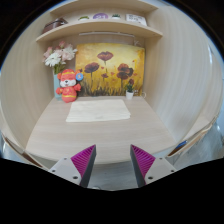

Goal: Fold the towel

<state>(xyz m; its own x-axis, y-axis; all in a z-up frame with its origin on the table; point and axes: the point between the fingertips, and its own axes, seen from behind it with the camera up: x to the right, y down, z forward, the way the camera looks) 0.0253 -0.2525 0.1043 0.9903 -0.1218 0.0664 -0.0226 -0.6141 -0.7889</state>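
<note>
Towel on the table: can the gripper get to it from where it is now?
Probably yes. The towel lies flat on the table beyond the open gripper, with only bare tabletop between them; the toy and flowers stand behind it.

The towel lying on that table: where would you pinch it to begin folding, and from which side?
Probably the near edge or a near corner of the towel, coming from the gripper's side. It lies flat and spread on the table, beyond the open fingers, so only its thin edge offers anything to pinch.
</note>
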